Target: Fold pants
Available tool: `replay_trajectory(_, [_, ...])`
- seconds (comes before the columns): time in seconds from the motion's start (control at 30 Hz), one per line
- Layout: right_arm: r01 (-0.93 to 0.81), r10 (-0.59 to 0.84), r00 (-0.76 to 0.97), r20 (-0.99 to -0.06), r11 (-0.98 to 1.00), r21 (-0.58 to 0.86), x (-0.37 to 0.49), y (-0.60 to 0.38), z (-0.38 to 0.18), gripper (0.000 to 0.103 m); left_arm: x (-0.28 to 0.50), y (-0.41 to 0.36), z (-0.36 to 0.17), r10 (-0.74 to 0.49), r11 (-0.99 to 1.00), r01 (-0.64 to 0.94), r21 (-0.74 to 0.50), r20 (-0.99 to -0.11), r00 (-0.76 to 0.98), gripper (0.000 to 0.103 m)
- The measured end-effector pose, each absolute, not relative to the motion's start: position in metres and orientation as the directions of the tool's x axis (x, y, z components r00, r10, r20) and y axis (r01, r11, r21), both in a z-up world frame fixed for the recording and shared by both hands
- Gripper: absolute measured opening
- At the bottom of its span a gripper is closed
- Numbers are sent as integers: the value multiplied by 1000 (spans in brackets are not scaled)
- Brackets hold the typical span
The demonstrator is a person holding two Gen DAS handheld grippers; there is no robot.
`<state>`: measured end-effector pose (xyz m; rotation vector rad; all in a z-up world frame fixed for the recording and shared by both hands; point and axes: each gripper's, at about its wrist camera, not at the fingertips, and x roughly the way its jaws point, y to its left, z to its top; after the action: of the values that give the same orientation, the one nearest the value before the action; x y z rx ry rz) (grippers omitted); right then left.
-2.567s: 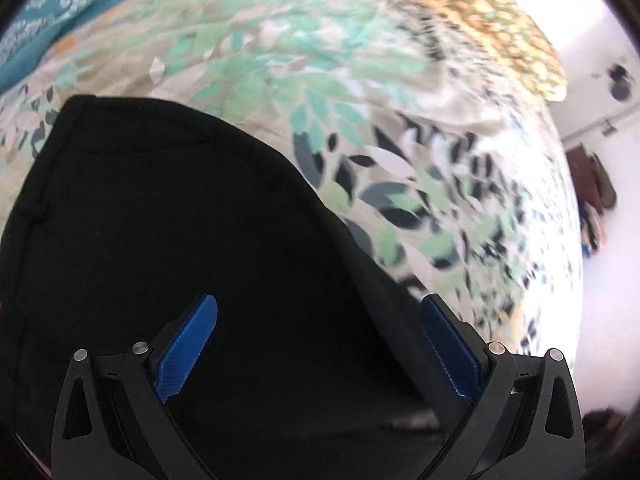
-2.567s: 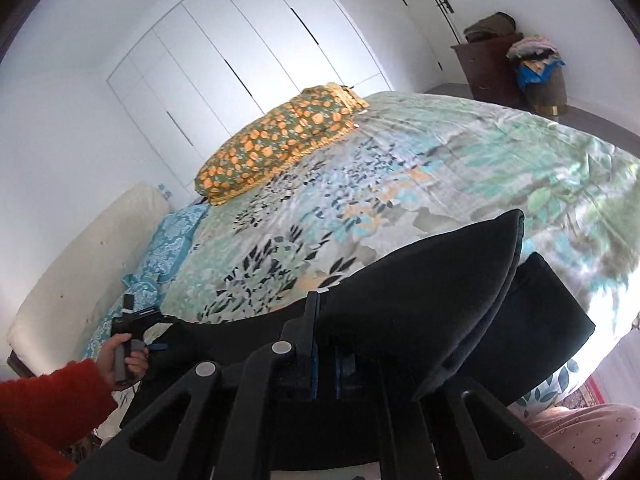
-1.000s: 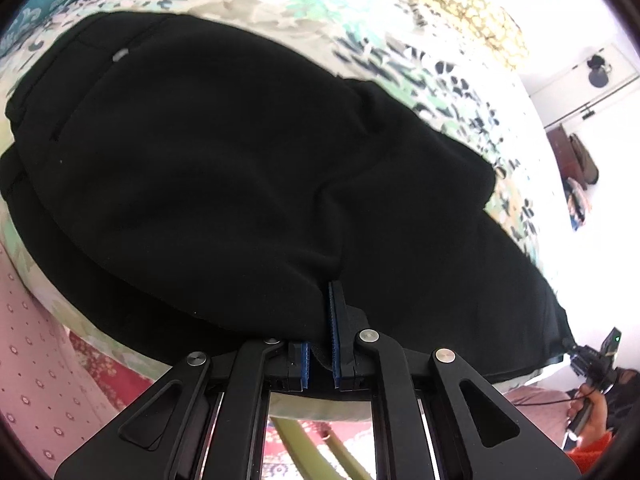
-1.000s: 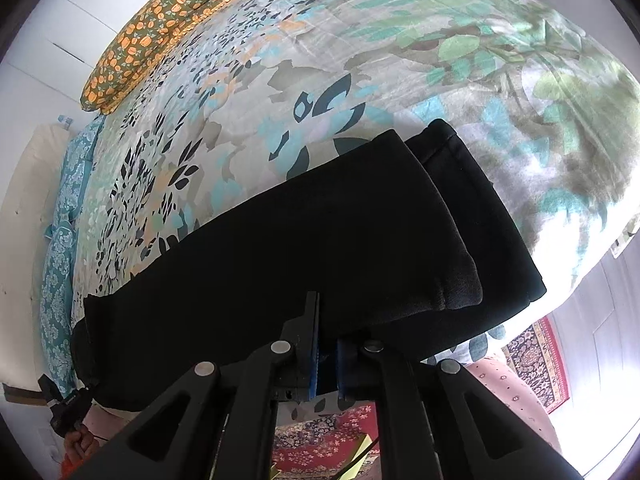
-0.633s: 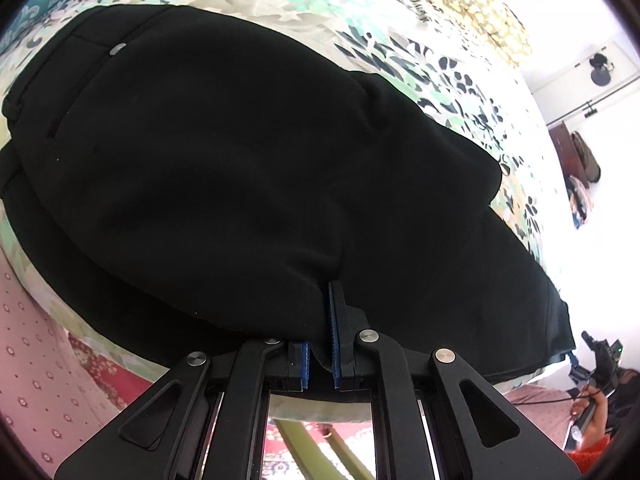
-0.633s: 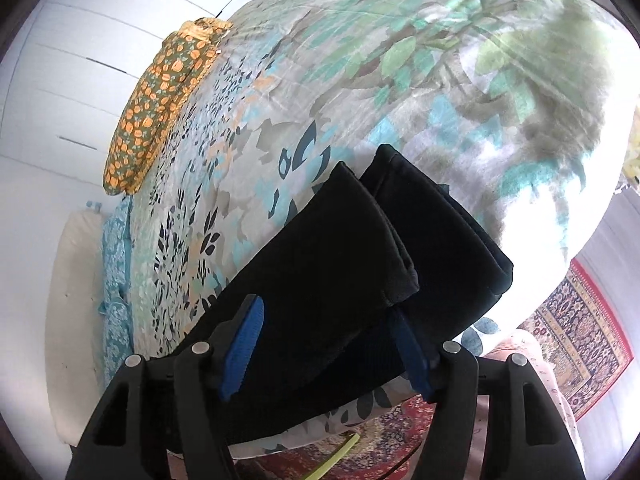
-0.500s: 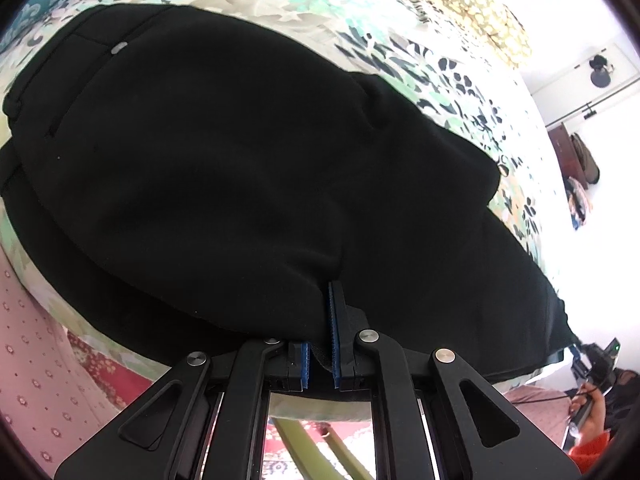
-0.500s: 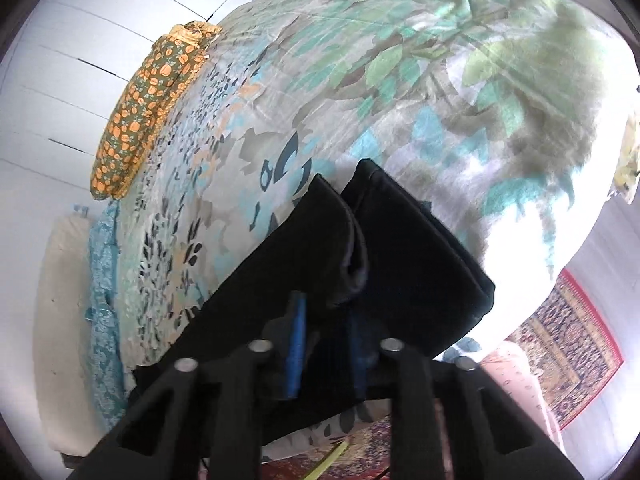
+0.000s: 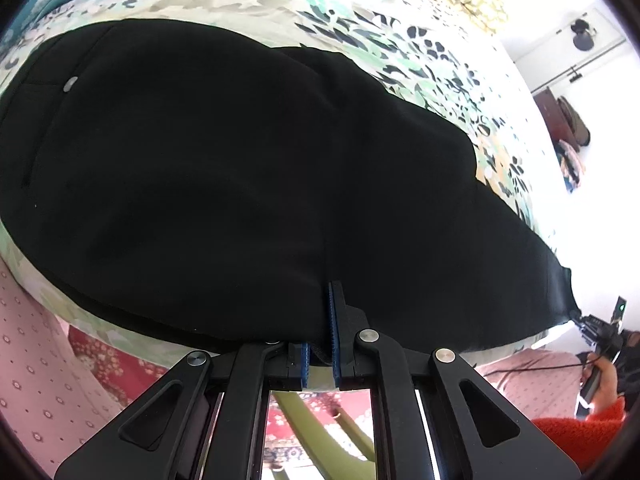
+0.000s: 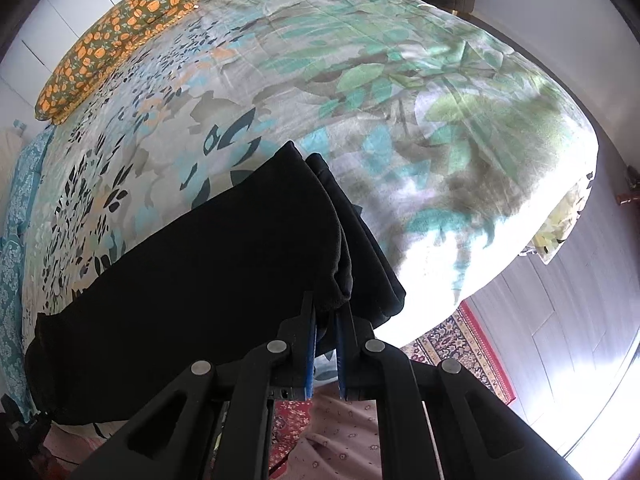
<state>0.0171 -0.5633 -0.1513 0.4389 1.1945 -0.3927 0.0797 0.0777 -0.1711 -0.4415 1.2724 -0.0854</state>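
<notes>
Black pants lie across the near edge of a bed, folded lengthwise so one leg lies on the other. A small button shows near the waist at the left. My left gripper is shut on the pants' near edge, with black cloth between the blue pads. In the right wrist view the pants run left from the leg ends. My right gripper is shut on the near corner of the top leg's hem.
A leaf-print bed cover spreads beyond the pants, with an orange patterned pillow at the far end. A red rug and floor lie below the bed edge. A red-sleeved hand shows at the lower right of the left view.
My right gripper stood open over the leg hem and has since shut on the top leg's corner. The left gripper keeps its grip, rolled slightly.
</notes>
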Motion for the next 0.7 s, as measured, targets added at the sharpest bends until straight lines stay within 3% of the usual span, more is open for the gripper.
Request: replay_trajectory(0.7, [529,-86,239,-967,847,55,22,-560,-163,9,82,62,-180,-239,950,-143,-278,-940,243,8])
